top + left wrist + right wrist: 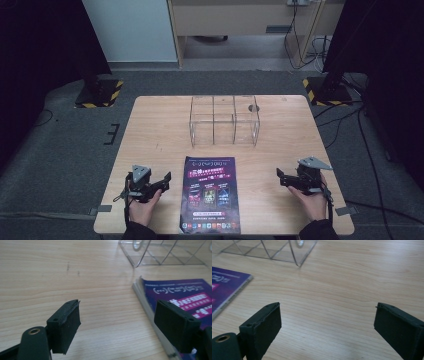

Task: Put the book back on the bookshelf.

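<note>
Magazine: lies flat (purple cover up) at the worktop's near edge, between both tongs.
Clear divided box: stands beyond the magazine, toward the far edge.
Left tongs: released, jaws spread wide, just left of the magazine.
Right tongs: released, jaws wide over bare wood, right of the magazine.

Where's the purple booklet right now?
High view: the purple booklet lies flat at the table's near edge, between both claws, in front of the clear divided box.
</note>
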Motion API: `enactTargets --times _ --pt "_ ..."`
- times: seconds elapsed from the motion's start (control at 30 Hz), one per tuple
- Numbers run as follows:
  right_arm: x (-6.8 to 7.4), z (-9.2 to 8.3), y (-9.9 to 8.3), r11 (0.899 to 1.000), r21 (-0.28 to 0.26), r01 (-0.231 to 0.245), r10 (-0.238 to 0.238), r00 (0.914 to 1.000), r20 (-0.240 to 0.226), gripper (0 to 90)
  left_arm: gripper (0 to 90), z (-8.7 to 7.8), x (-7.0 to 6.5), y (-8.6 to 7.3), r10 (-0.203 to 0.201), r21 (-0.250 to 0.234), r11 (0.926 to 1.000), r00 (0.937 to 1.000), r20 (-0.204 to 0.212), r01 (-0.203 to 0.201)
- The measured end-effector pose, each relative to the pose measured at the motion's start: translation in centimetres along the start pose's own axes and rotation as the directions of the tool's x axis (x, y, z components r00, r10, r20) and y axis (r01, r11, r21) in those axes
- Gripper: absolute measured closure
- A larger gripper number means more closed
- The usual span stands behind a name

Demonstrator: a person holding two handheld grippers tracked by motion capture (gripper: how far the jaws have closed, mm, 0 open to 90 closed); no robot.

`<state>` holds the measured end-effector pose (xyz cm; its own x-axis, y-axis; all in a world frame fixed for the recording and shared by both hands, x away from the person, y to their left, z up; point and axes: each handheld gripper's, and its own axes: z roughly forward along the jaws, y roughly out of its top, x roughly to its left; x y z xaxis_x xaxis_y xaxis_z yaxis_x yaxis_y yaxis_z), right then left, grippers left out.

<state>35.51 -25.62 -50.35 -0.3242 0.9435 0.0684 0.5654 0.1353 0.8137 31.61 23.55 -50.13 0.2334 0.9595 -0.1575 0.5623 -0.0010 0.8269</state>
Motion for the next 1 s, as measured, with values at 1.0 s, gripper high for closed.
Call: enactTargets --times 1.0 --pt "6.3 1.2 2.0 0.998 -0.013 0.058 -0.059 0.9848 -0.163 10.4 26.8 2.1 -3.9 -1.0 0.059 0.067 0.9956 0.9944 0.088 -0.065"
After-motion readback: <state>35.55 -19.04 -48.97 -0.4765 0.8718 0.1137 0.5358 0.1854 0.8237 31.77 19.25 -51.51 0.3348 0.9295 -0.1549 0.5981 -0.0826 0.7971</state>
